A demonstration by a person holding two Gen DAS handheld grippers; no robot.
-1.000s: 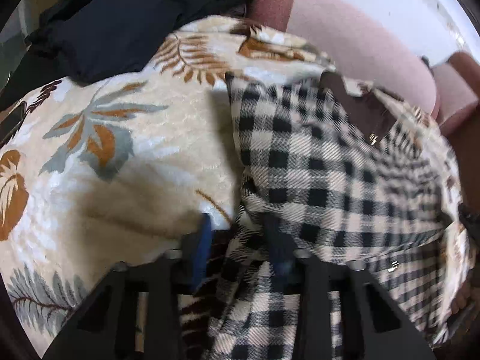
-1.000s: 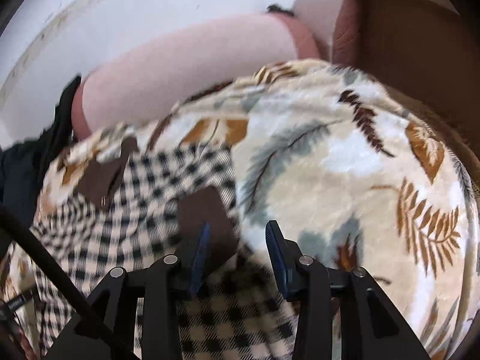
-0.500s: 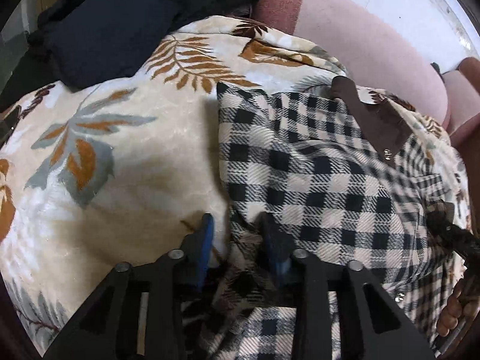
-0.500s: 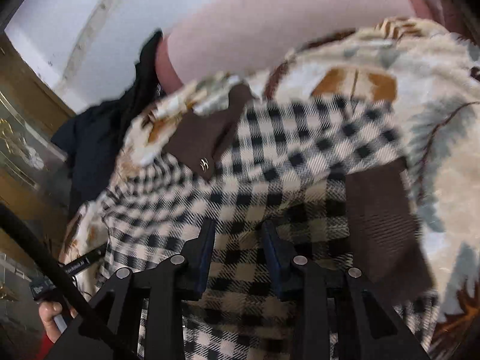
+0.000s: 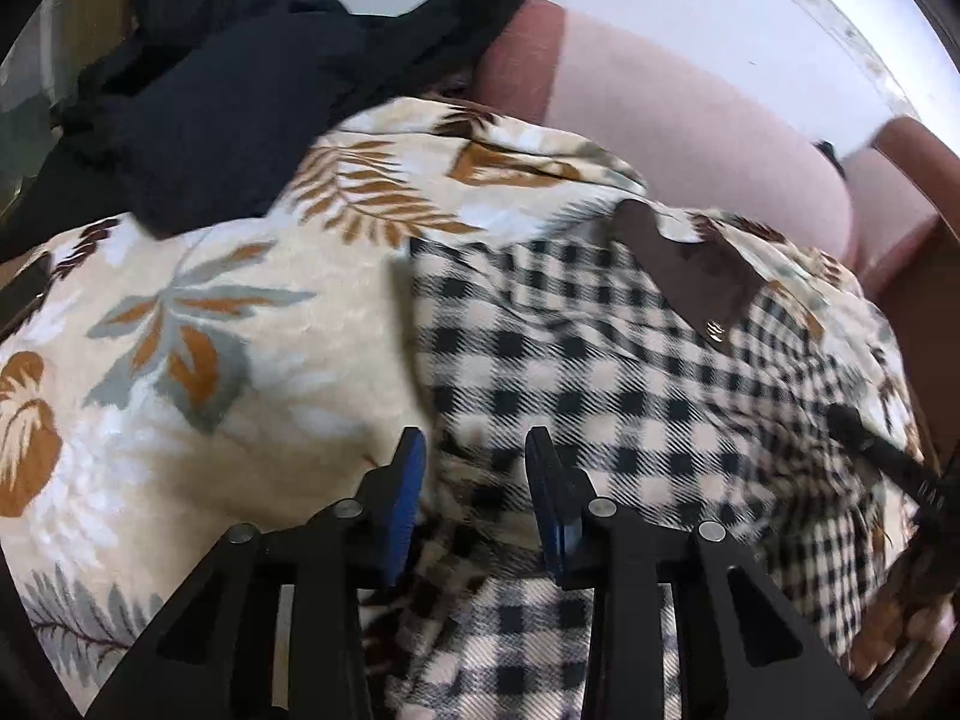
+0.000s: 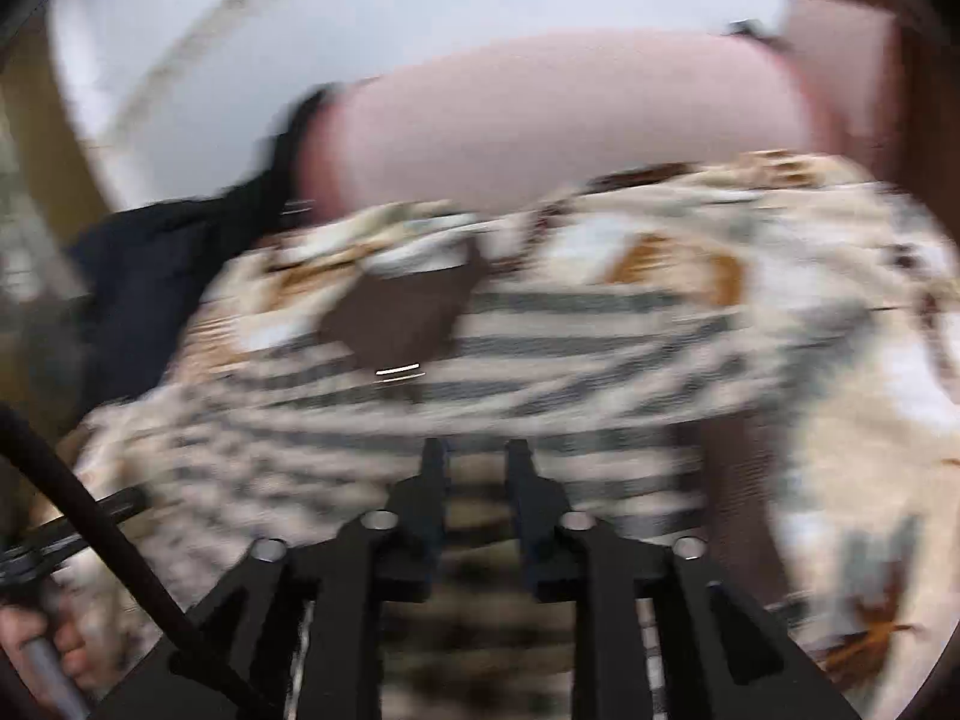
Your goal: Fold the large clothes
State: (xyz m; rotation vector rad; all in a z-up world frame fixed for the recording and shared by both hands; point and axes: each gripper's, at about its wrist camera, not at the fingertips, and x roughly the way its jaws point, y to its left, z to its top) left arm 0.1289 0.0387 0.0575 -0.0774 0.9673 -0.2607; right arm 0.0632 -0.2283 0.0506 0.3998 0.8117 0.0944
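Note:
A black-and-cream checked garment (image 5: 600, 372) with a brown collar (image 5: 690, 264) lies on a leaf-patterned blanket (image 5: 180, 330). My left gripper (image 5: 474, 462) is at the garment's left edge, its blue-padded fingers apart with a fold of checked cloth lying between them. In the blurred right wrist view the same garment (image 6: 540, 360) and brown collar (image 6: 396, 324) show. My right gripper (image 6: 474, 468) has its fingers close together over the checked cloth; the blur hides whether they pinch it.
A dark navy garment (image 5: 228, 90) is heaped at the back left. A pink sofa back (image 5: 690, 120) runs behind the blanket, with a brown armrest (image 5: 918, 180) at the right. The other gripper's handle (image 5: 882, 456) and a hand show at the right edge.
The right gripper swung back rightward and its fingers drew closer together; its view is now motion-blurred. The left gripper's fingers have spread a little and pulled back slightly at the garment's edge.

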